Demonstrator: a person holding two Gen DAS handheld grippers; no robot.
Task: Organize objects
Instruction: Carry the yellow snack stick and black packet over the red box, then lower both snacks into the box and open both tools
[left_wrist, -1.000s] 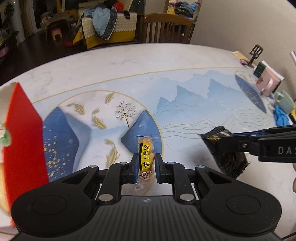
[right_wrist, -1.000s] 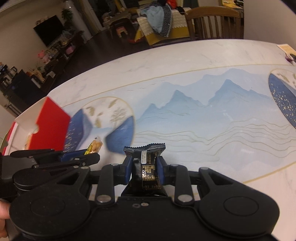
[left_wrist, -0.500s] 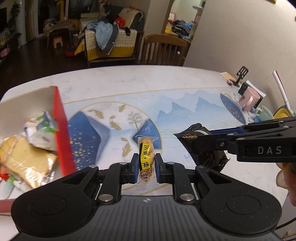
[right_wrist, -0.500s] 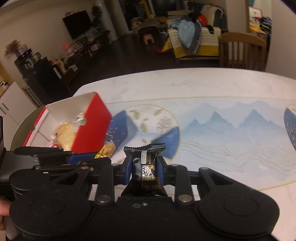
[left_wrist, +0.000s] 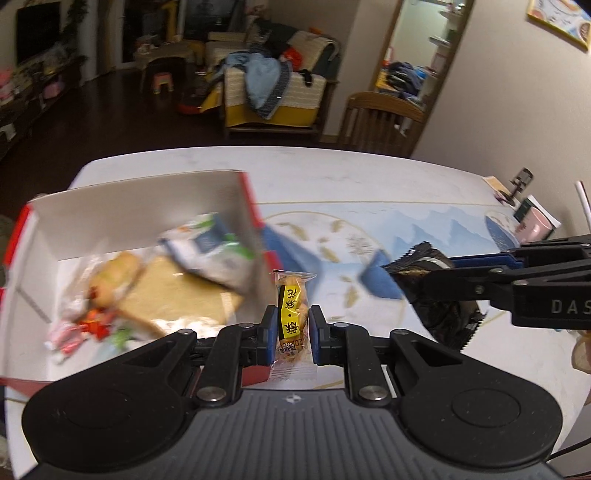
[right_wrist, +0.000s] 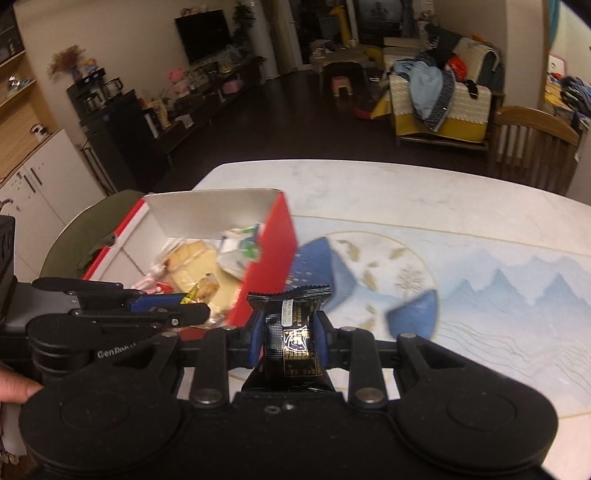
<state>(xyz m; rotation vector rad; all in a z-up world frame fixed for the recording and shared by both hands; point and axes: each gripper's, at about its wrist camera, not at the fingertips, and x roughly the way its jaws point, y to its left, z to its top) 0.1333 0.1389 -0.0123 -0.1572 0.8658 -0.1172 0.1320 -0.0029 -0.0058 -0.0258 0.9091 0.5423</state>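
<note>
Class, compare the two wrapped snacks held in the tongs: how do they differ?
The yellow-labelled snack has a clear wrapper showing golden contents; the black snack packet is opaque. The yellow-labelled snack looks narrower, the black snack packet wider. Both are sealed and pinched upright, neither yet in the red box.

We count two grippers, the left gripper (left_wrist: 292, 328) and the right gripper (right_wrist: 288, 341), and each grips one snack: one yellow-labelled packet (left_wrist: 291, 314) and one black packet (right_wrist: 291, 332). We see one red box (left_wrist: 147, 218) on one table (left_wrist: 332, 173). Inside it we make out one slice of bread (left_wrist: 177, 291) and one white-and-green bag (left_wrist: 210, 254); the smaller sweets are too blurred to count.
</note>
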